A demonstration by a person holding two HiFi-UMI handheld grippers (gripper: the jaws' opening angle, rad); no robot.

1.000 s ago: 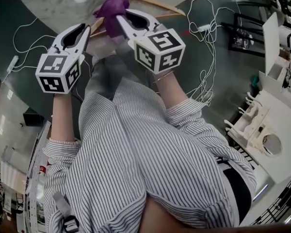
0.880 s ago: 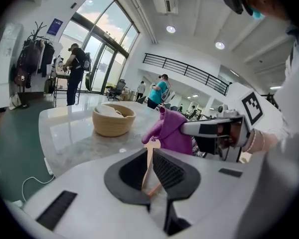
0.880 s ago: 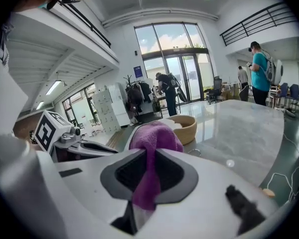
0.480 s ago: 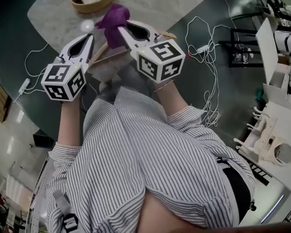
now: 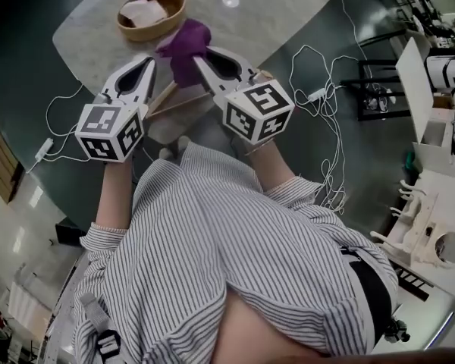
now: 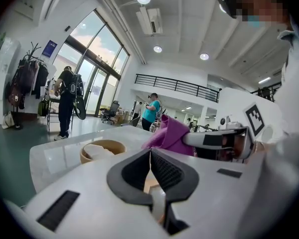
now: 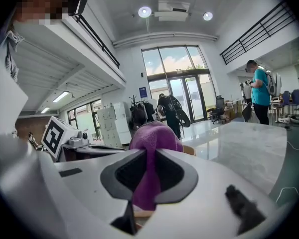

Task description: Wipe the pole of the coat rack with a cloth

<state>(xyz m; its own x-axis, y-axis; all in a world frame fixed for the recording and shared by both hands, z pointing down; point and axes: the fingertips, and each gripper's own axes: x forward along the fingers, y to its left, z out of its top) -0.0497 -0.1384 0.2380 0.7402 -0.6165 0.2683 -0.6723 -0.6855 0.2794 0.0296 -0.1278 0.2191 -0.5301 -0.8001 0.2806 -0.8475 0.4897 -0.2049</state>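
Observation:
A purple cloth (image 5: 186,41) is bunched at the tip of my right gripper (image 5: 199,58), whose jaws are shut on it. In the right gripper view the cloth (image 7: 154,136) hangs down between the pads of that gripper (image 7: 148,158). My left gripper (image 5: 149,59) is held level beside it, shut with nothing between its jaws (image 6: 150,153). From the left gripper view the cloth (image 6: 170,134) and the right gripper (image 6: 217,139) show on the right. A coat rack (image 7: 138,111) hung with dark clothes stands far off by the windows.
A marble table (image 5: 273,14) lies ahead with a wooden bowl (image 5: 152,10) holding white material. A wooden hanger (image 5: 167,97) lies under the grippers. White cables (image 5: 322,89) trail over the floor at right. People (image 6: 152,111) stand in the distance.
Both grippers have risen together, the cloth still in the right one. The bowl and more of the table have come into the head view.

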